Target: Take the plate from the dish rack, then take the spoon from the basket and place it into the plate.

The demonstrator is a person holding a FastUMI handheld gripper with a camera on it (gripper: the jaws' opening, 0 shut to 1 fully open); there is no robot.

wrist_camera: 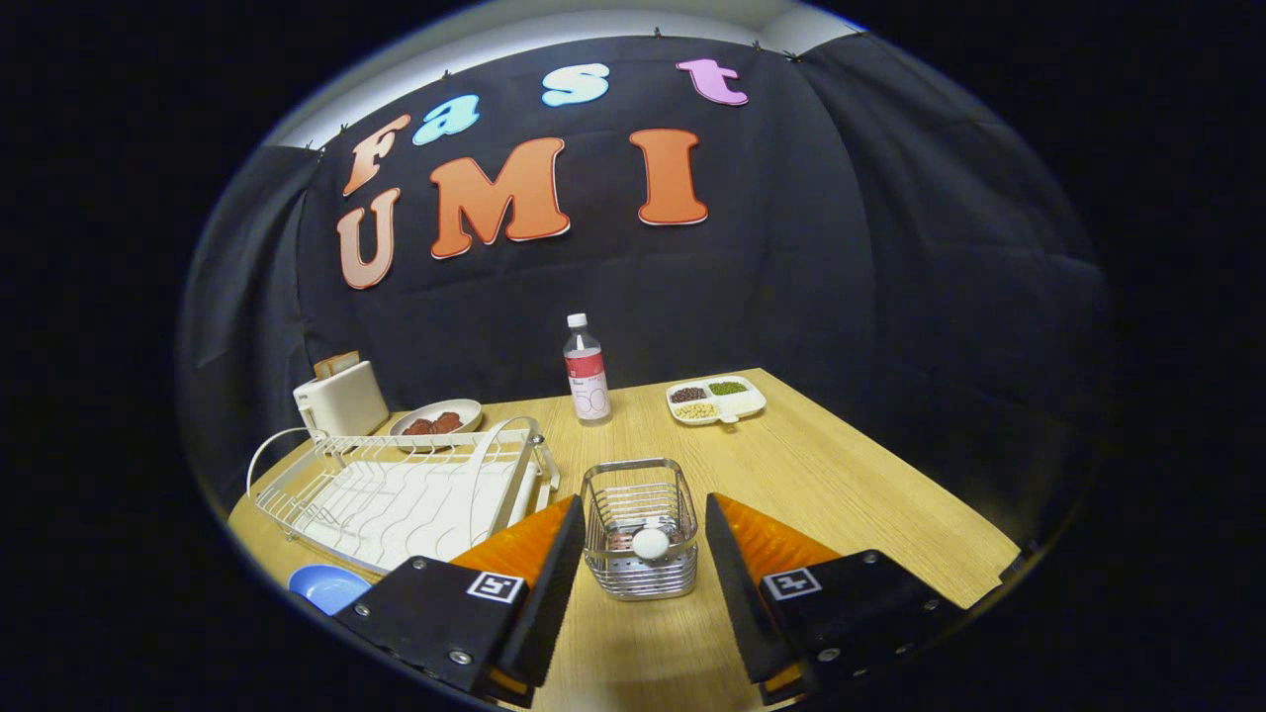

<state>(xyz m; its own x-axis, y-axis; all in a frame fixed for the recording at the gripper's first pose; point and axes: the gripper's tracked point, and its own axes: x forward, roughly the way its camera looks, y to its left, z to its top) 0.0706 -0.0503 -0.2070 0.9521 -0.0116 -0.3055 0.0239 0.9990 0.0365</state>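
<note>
Gripper (641, 564) fingers spread wide, nothing pinched; we see the wire basket (640, 529) sitting between the fingertips, not touching either one, with a clear gap on both sides. Spoon (650, 543) stands inside the basket, its rounded white end poking up near the front wall; rest of it is hard to make out through the wires.

Blue plate (326, 586) lies flat on the wooden table (851, 494) beside the left finger, just off the near corner of the dish rack (396, 489). Part of the plate is cut off at the near table edge, so we can't tell how close it sits to that edge. Rack is white wire over a white tray, just left of the basket, with no dishes standing in it.

Beyond the basket: a bottle (586, 371) upright, well apart from the basket. Divided tray (716, 400) of beans sits to the right of the bottle near the far edge. Left of the bottle a dish (436, 419) with dark red pieces, touching or nearly touching the rack's far rail. Toaster (340, 398) behind the rack at the far left corner.

Open room: right half of the table is bare from the right finger out to the right edge, and the strip between basket and bottle is free.
</note>
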